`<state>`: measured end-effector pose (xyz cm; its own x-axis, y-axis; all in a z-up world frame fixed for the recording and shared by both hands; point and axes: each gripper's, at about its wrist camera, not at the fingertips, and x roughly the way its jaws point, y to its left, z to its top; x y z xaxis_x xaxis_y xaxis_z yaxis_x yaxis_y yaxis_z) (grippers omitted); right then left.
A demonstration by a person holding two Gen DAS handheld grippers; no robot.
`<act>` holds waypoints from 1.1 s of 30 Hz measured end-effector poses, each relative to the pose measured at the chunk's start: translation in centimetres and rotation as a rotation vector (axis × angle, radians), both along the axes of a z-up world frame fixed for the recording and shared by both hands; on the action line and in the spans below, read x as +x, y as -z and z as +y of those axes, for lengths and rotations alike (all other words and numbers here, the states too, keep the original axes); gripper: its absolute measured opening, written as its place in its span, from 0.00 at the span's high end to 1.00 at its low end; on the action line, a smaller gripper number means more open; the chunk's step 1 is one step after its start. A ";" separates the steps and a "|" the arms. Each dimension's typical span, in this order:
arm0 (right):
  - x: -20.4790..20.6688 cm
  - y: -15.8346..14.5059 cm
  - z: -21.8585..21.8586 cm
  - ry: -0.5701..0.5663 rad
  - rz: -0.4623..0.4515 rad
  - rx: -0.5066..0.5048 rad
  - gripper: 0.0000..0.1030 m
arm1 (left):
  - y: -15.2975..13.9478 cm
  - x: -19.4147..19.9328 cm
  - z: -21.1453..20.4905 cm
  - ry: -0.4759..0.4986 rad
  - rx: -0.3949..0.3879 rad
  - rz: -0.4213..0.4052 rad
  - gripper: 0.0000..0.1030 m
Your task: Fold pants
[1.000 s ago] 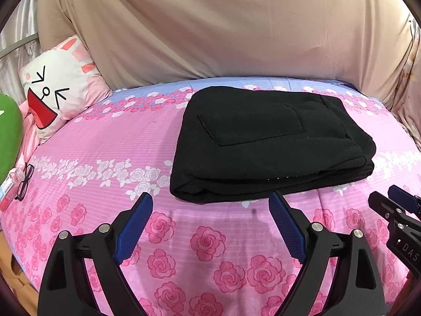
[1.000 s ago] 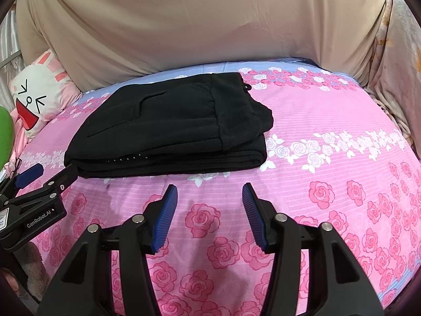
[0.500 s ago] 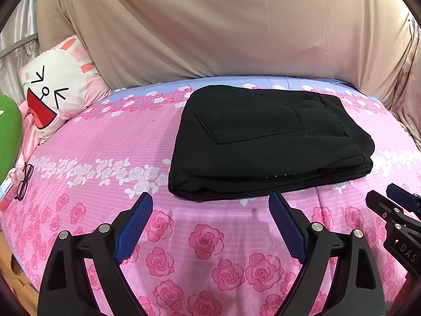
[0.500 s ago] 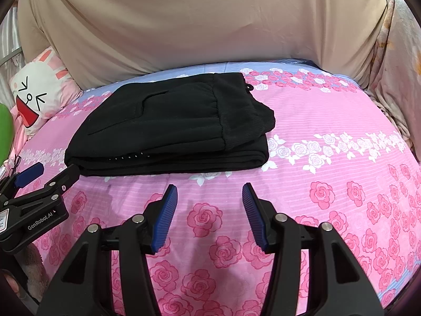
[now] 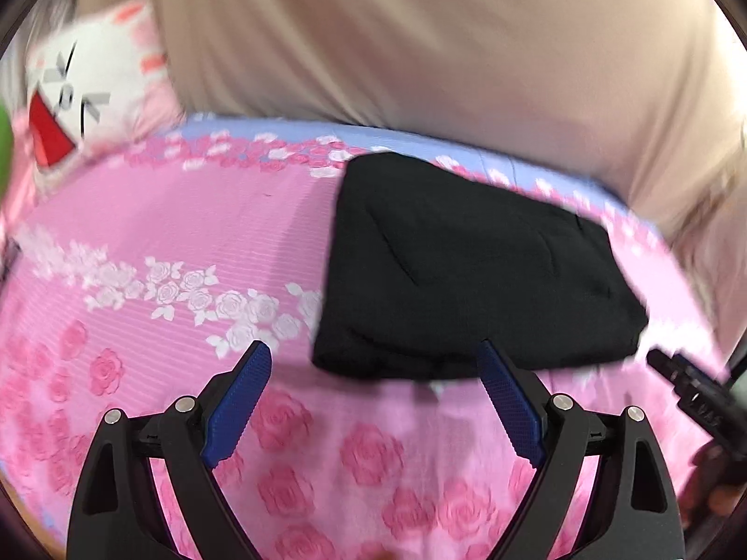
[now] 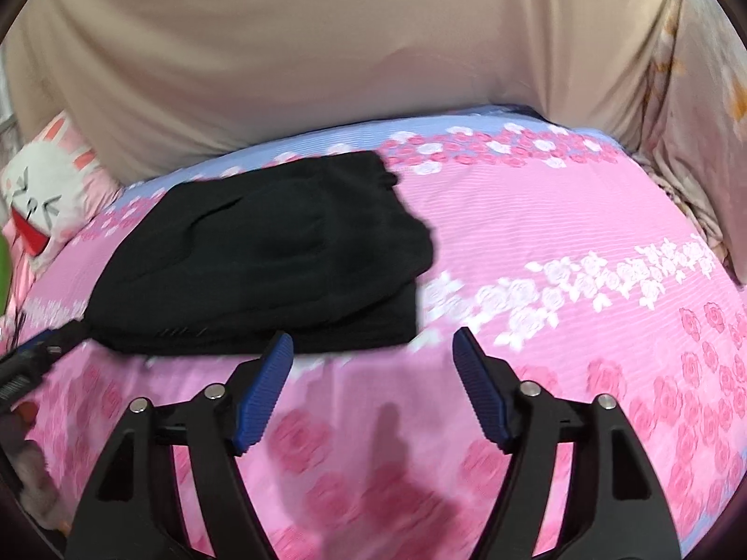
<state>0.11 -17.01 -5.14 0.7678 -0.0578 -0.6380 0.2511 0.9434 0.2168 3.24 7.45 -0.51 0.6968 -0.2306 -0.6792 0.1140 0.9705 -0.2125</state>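
Observation:
The black pants (image 5: 471, 270) lie folded in a flat stack on the pink rose-print bed; they also show in the right wrist view (image 6: 275, 261). My left gripper (image 5: 373, 364) is open and empty, just short of the stack's near edge. My right gripper (image 6: 373, 350) is open and empty, at the stack's near right corner. Each gripper's tip shows at the edge of the other's view: the right one (image 5: 686, 382) and the left one (image 6: 37, 354). Both views are motion-blurred.
A white cartoon rabbit pillow (image 5: 93, 88) leans at the back left, also in the right wrist view (image 6: 42, 196). A beige sheet (image 5: 420, 46) covers the back wall. The pink bedspread (image 6: 583, 280) stretches to the right of the pants.
Both grippers have swung and tilted, blurring the views; the pants now sit lower and nearer the fingertips. The pants have not moved on the bed. Both jaws stay open.

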 end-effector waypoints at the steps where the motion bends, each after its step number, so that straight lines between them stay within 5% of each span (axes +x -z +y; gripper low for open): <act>1: 0.6 -0.1 -0.8 0.005 -0.002 0.027 0.26 | -0.1 0.8 0.8 -0.001 -0.041 0.008 0.15; 5: 5.1 0.7 -2.8 -0.050 0.032 0.178 0.14 | 1.6 5.6 2.1 0.042 -0.152 0.109 0.15; 6: 6.5 1.3 -2.4 -0.078 0.064 0.176 0.20 | 2.7 6.9 1.6 0.057 -0.153 0.152 0.18; 9: 8.1 0.4 -1.1 -0.122 0.069 0.121 0.72 | 3.2 8.7 0.1 0.144 -0.173 0.202 0.52; 10: 7.6 -0.8 -0.9 -0.127 0.033 0.098 0.76 | 1.9 8.7 -0.1 0.149 -0.163 0.172 0.64; 13: 5.6 -4.9 -1.7 -0.135 -0.083 0.107 0.84 | -1.5 8.6 0.4 0.163 -0.174 0.098 0.72; 16: 5.4 -2.5 -3.2 -0.093 -0.017 0.110 0.75 | -1.0 8.9 0.8 0.150 -0.157 0.101 0.68; 18: 5.7 1.6 -4.2 -0.056 0.092 0.156 0.56 | 1.4 9.2 0.5 0.149 -0.138 0.163 0.62; 23: 4.5 1.8 -5.5 -0.032 0.035 0.263 0.25 | 3.4 8.5 1.4 0.075 -0.235 0.207 0.32; 25: 5.3 2.4 -5.7 -0.050 0.056 0.308 0.21 | 4.4 8.7 1.9 0.042 -0.277 0.237 0.21; 29: 6.9 3.6 -4.6 -0.058 0.076 0.335 0.14 | 5.1 9.4 2.2 0.039 -0.329 0.259 0.18; 30: 7.2 3.5 -4.1 -0.074 0.077 0.324 0.21 | 5.1 9.6 1.9 0.065 -0.342 0.259 0.19; 33: 7.3 1.8 -2.4 -0.125 0.062 0.275 0.68 | 4.6 10.5 -0.3 0.188 -0.322 0.271 0.58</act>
